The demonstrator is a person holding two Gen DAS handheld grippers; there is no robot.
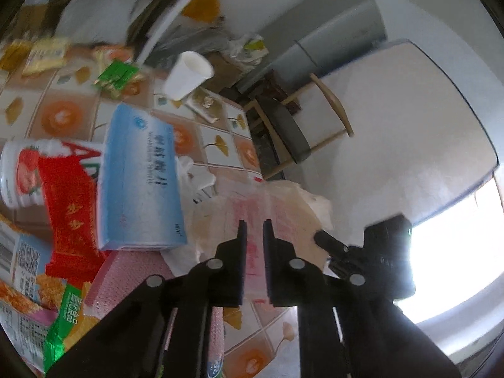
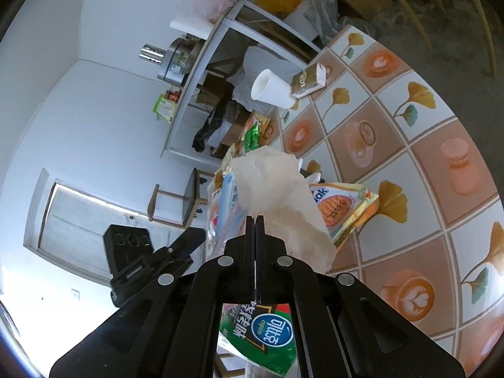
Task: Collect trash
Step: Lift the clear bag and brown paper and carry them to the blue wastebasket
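A thin whitish plastic bag (image 1: 283, 208) with red print hangs over the table edge between both grippers. My right gripper (image 2: 255, 219) is shut on the bag's (image 2: 274, 189) rim, which bulges up from its tips. My left gripper (image 1: 255, 228) has its jaws a little apart, and the printed film shows in the gap without the pads pressing on it. Trash lies on the table: a white paper cup (image 1: 187, 75) on its side, a red wrapper (image 1: 69, 208), green wrappers (image 1: 116, 75) and an orange snack packet (image 2: 343, 211). A green wrapper (image 2: 258, 334) shows under my right gripper.
A blue tissue pack (image 1: 141, 182) and a strawberry-labelled bottle (image 1: 22, 173) lie left of the bag. The patterned tablecloth (image 2: 409, 126) is bare to the right. A wooden chair (image 1: 293, 126) and a grey fridge (image 1: 330, 41) stand beyond the table, and a shelf unit (image 2: 201, 72) holds pots.
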